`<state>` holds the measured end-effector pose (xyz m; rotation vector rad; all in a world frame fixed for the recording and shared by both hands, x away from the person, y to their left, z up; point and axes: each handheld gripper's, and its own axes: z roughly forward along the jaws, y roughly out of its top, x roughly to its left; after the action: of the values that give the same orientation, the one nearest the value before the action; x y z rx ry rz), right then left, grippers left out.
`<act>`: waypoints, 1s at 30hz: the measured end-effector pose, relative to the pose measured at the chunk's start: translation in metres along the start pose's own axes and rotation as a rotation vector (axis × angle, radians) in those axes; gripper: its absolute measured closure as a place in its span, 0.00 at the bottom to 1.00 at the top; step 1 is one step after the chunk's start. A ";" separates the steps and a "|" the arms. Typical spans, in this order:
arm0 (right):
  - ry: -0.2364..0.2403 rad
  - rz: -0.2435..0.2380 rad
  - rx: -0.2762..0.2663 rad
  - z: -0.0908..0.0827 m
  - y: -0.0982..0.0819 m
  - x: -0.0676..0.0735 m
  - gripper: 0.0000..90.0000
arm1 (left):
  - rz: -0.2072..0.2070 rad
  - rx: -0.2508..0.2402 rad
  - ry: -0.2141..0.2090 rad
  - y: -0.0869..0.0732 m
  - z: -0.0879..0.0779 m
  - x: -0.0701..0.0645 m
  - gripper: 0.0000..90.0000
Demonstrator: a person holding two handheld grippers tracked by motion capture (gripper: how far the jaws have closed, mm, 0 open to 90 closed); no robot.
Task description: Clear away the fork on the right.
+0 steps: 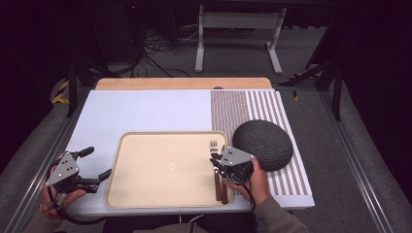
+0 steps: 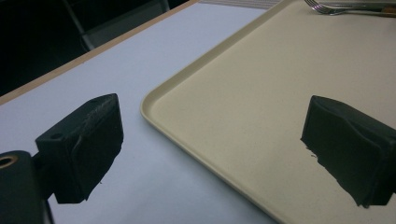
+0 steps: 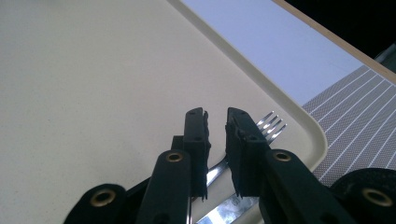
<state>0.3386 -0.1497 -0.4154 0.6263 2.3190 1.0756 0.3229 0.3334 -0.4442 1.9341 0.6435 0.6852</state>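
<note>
A beige tray [image 1: 165, 170] lies at the front of the table. Along its right side a fork [image 1: 213, 145] and a knife [image 1: 224, 189], both with brown handles, lie side by side. My right gripper [image 1: 216, 160] hovers low over them, its jaws a narrow gap apart with nothing pinched. In the right gripper view, the gripper [image 3: 216, 116] points over the fork tines [image 3: 272, 123] and the knife blade [image 3: 224, 210] lies under it. My left gripper [image 1: 99, 162] rests left of the tray, wide open and empty. In its own view, the left gripper [image 2: 215, 149] straddles the tray's corner [image 2: 154, 107].
A dark grey round mat or dome [image 1: 262, 144] sits right of the tray on a striped placemat [image 1: 252, 104]. The white table surface [image 1: 145, 109] spreads beyond the tray to a wooden back edge [image 1: 182, 83]. A white stand [image 1: 238, 29] is on the floor behind.
</note>
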 end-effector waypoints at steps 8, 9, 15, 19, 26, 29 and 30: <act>-0.013 -0.008 -0.019 -0.004 0.001 -0.001 0.79 | 0.005 0.005 0.000 0.000 0.000 0.001 0.07; -0.013 -0.008 -0.019 -0.004 0.001 -0.001 0.79 | 0.005 0.005 0.000 0.000 0.000 0.001 0.07; -0.031 -0.023 -0.023 -0.006 0.002 -0.002 0.70 | 0.007 0.006 0.003 0.000 0.000 0.000 0.07; -0.038 -0.027 -0.036 -0.008 0.002 -0.002 0.65 | 0.004 0.003 0.001 0.000 0.000 0.000 0.07; -0.060 -0.033 -0.045 -0.011 0.002 -0.003 0.55 | 0.007 0.002 0.003 0.000 0.000 0.001 0.07; -0.071 -0.029 -0.049 -0.013 0.002 -0.004 0.49 | 0.008 0.005 0.001 0.000 0.000 0.001 0.07; -0.071 -0.029 -0.049 -0.013 0.002 -0.004 0.49 | 0.008 0.005 0.001 0.000 0.000 0.001 0.07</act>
<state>0.3340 -0.1578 -0.4057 0.6003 2.2281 1.0762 0.3235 0.3337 -0.4443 1.9420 0.6386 0.6905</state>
